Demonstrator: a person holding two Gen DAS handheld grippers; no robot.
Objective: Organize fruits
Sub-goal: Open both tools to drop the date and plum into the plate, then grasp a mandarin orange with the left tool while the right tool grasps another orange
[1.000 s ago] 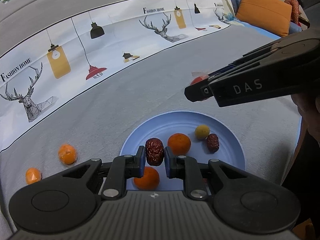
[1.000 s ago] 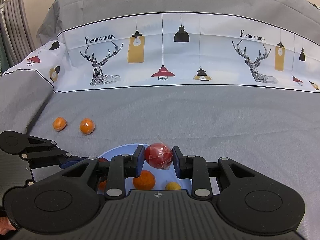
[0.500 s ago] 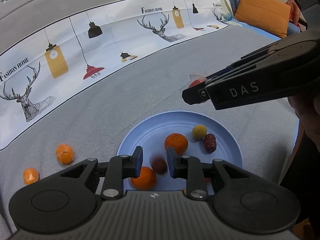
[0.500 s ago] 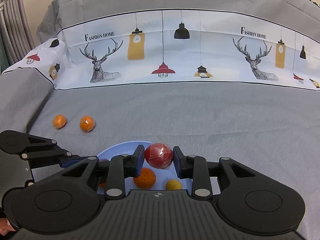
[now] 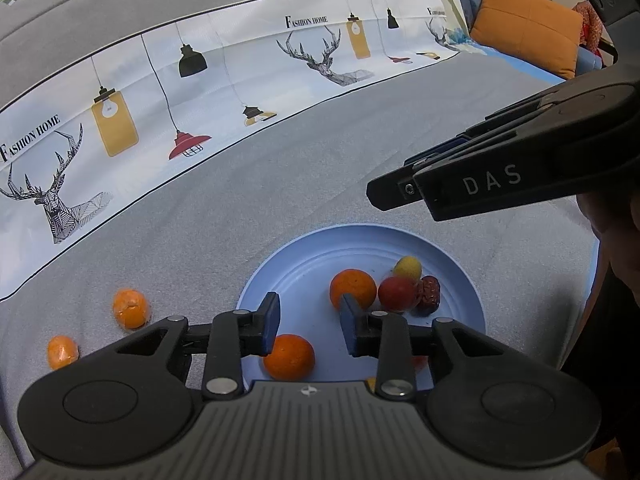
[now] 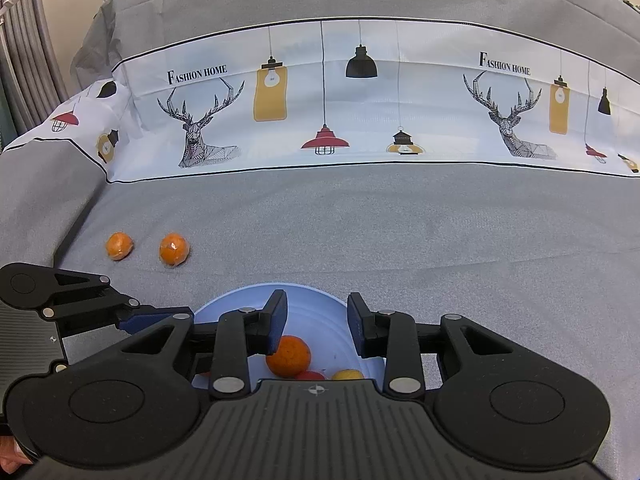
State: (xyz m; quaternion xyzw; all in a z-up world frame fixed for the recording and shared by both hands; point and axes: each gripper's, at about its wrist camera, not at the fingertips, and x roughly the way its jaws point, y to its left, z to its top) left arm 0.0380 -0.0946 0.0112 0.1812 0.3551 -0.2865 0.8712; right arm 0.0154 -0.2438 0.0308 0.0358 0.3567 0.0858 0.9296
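A light blue plate [image 5: 460, 264] lies on the grey cloth and holds two oranges [image 5: 353, 289] [image 5: 289, 357], a red fruit [image 5: 397, 293], a yellow fruit [image 5: 408, 267] and a dark red date [image 5: 430, 291]. My left gripper [image 5: 308, 322] is open and empty just above the plate's near side. My right gripper [image 6: 316, 322] is open and empty over the plate [image 6: 240, 300], with an orange [image 6: 289, 356] below it. Two wrapped oranges [image 5: 130, 307] [image 5: 62, 352] lie on the cloth left of the plate; the right wrist view shows them too [image 6: 173, 249] [image 6: 119, 245].
A white printed band with deer and lamps [image 6: 320, 100] runs across the grey cloth behind the plate. An orange cushion [image 5: 528, 28] sits at the far right. The right gripper's body [image 5: 520, 172] hangs above the plate's far right side.
My left gripper opened and dropped the date onto the plate. My right gripper then opened and let the red fruit fall onto the plate beside the orange.
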